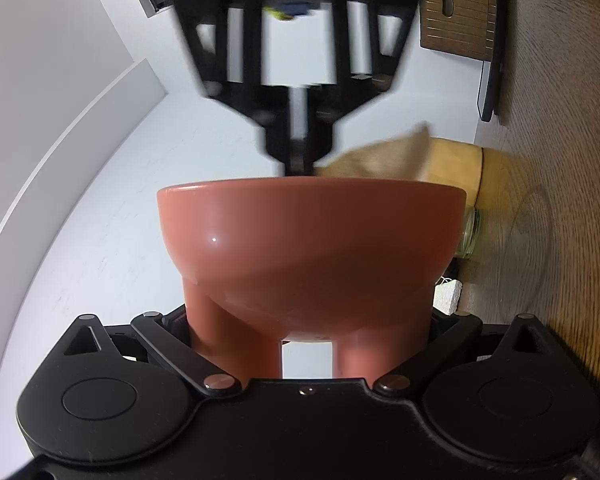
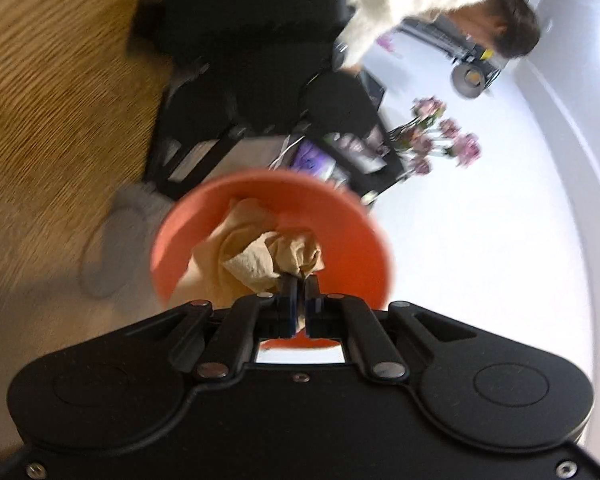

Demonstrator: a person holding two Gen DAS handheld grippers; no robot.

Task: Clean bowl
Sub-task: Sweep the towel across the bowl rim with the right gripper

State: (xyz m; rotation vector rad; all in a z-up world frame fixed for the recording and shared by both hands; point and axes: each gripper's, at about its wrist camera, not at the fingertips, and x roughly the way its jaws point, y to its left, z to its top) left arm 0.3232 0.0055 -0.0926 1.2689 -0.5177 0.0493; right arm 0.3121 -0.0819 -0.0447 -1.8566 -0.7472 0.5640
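— Bowl (image 1: pixel 308 240) first: how will it handle for us?

— Stiff and glossy, likely ceramic, so we judge it fairly heavy, slippery and breakable. We hold it low, by its stubby legs: our left gripper (image 1: pixel 308 344) has its jaws closed against them, and the bowl is up off the wooden table (image 1: pixel 560 200), tilted towards our other hand.

— And its look?

— Terracotta pink, round, smooth, no dirt that we can see.

— What about the right gripper (image 2: pixel 299 280)?

— Pressed together on a crumpled tan cloth (image 2: pixel 260 252), soft and light, bunched inside the bowl against its near-left wall.
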